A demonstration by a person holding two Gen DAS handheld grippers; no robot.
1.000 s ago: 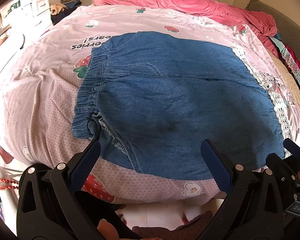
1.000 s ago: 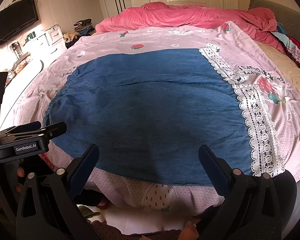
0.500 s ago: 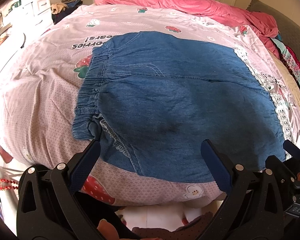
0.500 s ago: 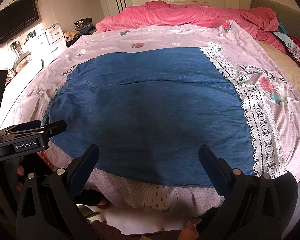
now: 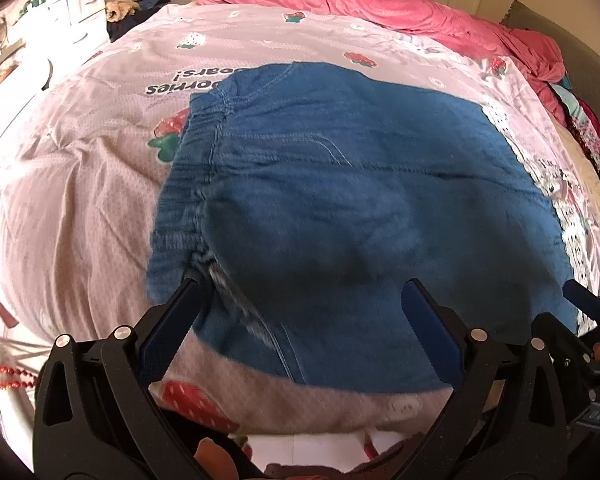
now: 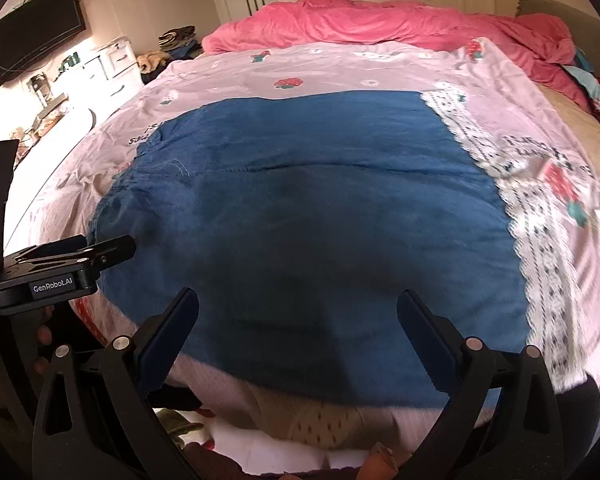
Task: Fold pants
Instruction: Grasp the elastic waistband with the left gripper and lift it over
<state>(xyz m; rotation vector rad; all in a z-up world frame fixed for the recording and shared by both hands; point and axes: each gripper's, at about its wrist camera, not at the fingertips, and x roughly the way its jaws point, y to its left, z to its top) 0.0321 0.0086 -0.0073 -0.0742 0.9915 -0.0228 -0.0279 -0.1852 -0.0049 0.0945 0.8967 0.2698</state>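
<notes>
Blue denim pants (image 5: 360, 200) lie flat on the pink strawberry-print bedspread (image 5: 80, 184), folded in half, with the elastic waistband (image 5: 188, 184) at the left. They also show in the right wrist view (image 6: 308, 224). My left gripper (image 5: 300, 300) is open and empty, just above the pants' near edge by the waistband corner. My right gripper (image 6: 298, 308) is open and empty, over the near edge further right. The left gripper's body (image 6: 60, 268) shows at the left of the right wrist view.
A crumpled pink duvet (image 6: 380, 24) lies at the far side of the bed. A white lace trim (image 6: 540, 240) runs along the bedspread right of the pants. A TV (image 6: 36, 52) and white drawers (image 6: 112, 64) stand at the far left. The bed's near edge drops to the floor below the grippers.
Both grippers have moved forward and slightly lower toward the pants' near edge. The pants lie as before.
</notes>
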